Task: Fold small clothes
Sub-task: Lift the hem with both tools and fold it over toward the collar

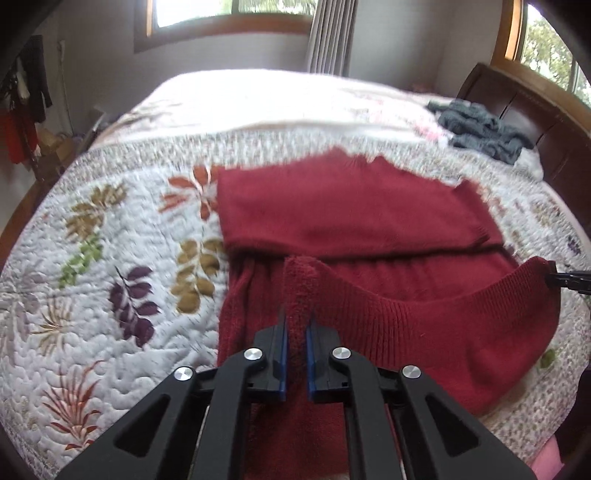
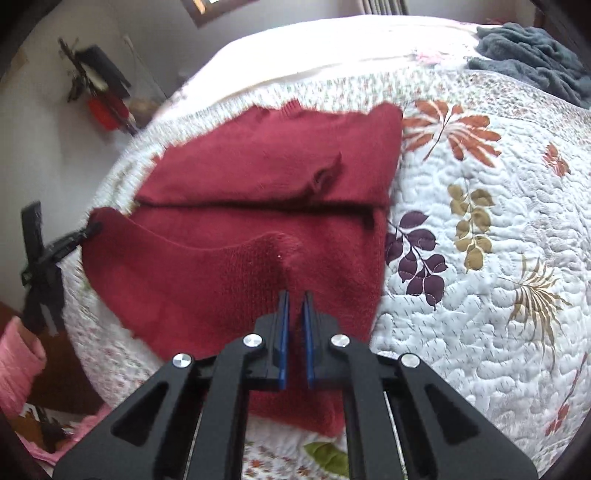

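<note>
Left tool (image 1: 297,325): I read its blue pads as pinched on a raised ridge of the sweater (image 1: 351,206) hem. Right tool (image 2: 295,304): pads nearly together, with red knit between them, so I read it as pinching the hem too. Each tool shows in the other's view at the frame edge, gripping the far hem corner: the right tool at (image 1: 567,278), the left tool at (image 2: 66,242).

Surface: a bed with a white quilt (image 1: 110,332) printed with rust, olive, purple and green leaves. Room: grey walls, wood-framed windows (image 1: 229,14), a grey curtain (image 1: 330,37), a dark headboard (image 1: 517,107), clothes hanging on the wall (image 1: 22,110).

Limits: both views are motion-blurred. A grey-blue garment (image 1: 480,127) lies crumpled near the headboard; I cannot tell its type. A pink sleeve (image 2: 16,354) is cut off at the frame edge.

Sweater: dark red knit, lying on the quilt near the bed's edge. Its far part is folded flat, with a straight fold edge across it. The ribbed hem is lifted and sags in a curve between the two tools.
</note>
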A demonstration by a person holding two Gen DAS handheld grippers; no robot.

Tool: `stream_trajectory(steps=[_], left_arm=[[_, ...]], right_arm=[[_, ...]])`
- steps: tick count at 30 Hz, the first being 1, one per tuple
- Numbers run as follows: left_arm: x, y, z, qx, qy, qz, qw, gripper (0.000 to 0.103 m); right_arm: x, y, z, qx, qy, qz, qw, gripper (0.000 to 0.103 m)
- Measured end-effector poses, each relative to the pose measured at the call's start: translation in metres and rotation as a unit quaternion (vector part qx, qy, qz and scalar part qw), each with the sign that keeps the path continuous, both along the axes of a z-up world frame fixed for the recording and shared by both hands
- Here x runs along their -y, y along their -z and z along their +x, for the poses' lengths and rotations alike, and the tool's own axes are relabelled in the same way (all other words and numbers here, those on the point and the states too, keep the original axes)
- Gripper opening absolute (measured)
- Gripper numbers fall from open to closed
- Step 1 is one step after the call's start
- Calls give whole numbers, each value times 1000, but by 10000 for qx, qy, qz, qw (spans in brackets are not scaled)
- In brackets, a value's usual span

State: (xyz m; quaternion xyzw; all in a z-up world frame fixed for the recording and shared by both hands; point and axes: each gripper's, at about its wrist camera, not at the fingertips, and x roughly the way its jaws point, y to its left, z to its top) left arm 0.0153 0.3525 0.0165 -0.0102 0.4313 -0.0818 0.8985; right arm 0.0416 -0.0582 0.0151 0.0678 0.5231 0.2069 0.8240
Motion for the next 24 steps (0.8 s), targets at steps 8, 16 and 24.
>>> stream_trajectory(steps=[8, 16, 24], left_arm=[[-2, -44, 21, 517, -121, -243, 9983, 7], [-2, -78, 96, 914, -371, -360, 9945, 7], [-7, -74, 187, 1040, -723, -238, 9917, 7]], right_arm=[[7, -42, 21, 338, 177, 182, 9991, 5], [4, -82, 97, 705, 356, 35, 9969, 5], [-1, -79, 197, 781, 742, -351, 9936, 5]])
